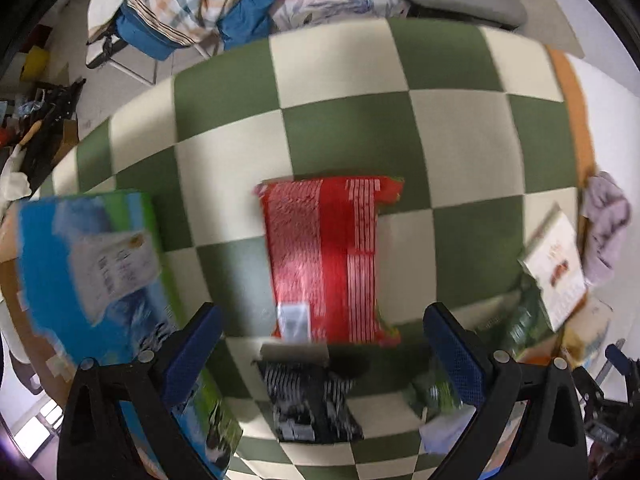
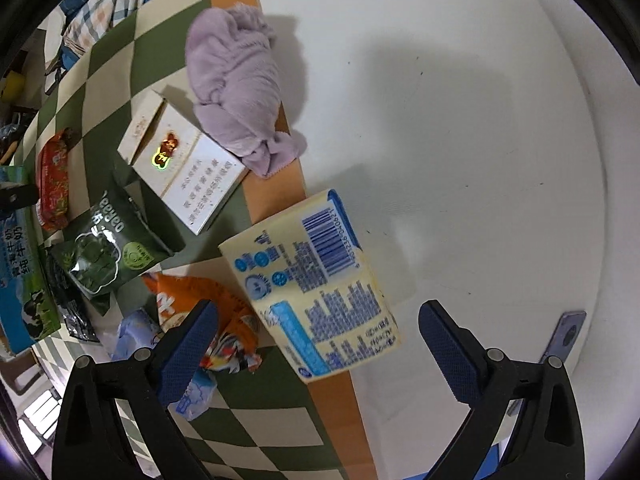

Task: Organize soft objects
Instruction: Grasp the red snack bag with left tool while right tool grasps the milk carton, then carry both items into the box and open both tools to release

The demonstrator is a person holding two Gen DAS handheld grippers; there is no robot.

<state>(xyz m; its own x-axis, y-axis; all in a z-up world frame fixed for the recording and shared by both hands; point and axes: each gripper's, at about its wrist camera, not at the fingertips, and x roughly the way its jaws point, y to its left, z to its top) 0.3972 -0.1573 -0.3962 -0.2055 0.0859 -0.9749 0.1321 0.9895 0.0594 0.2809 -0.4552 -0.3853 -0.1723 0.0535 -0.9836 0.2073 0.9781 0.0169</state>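
A green-and-cream checkered cloth (image 1: 344,128) is seen spread over an orange-edged table (image 2: 276,200), with a white floor shown beside the table in the right wrist view. At the left edge of the left wrist view, a blue-and-green milk carton box (image 1: 92,264) is shown lying flat on the cloth. A red flat snack packet (image 1: 324,260) lies at the centre of the cloth, ahead of the left gripper (image 1: 320,354), well apart from the box. The left gripper's blue-padded jaws are held wide apart, and nothing is held between them; a black-and-white striped packet (image 1: 312,404) lies on the cloth below the gap.

In the right wrist view, a pale yellow soft pack with blue print and a barcode (image 2: 312,284) is shown overhanging the table's orange edge, just ahead of the right gripper (image 2: 320,344). The right gripper's jaws are likewise spread wide, and nothing is gripped; whether the pack is touched by either pad cannot be told. A crumpled lilac fleece cloth (image 2: 240,96) lies farther along the same edge, partly draped over it. A white-and-cream flat carton with Chinese print (image 2: 184,164) is placed just beside the lilac cloth, touching it at one corner. A dark green snack pouch (image 2: 108,252) lies near the carton, and an orange crinkled wrapper (image 2: 200,300) is seen between the pouch and the yellow pack, partly hidden by the right gripper's left finger.
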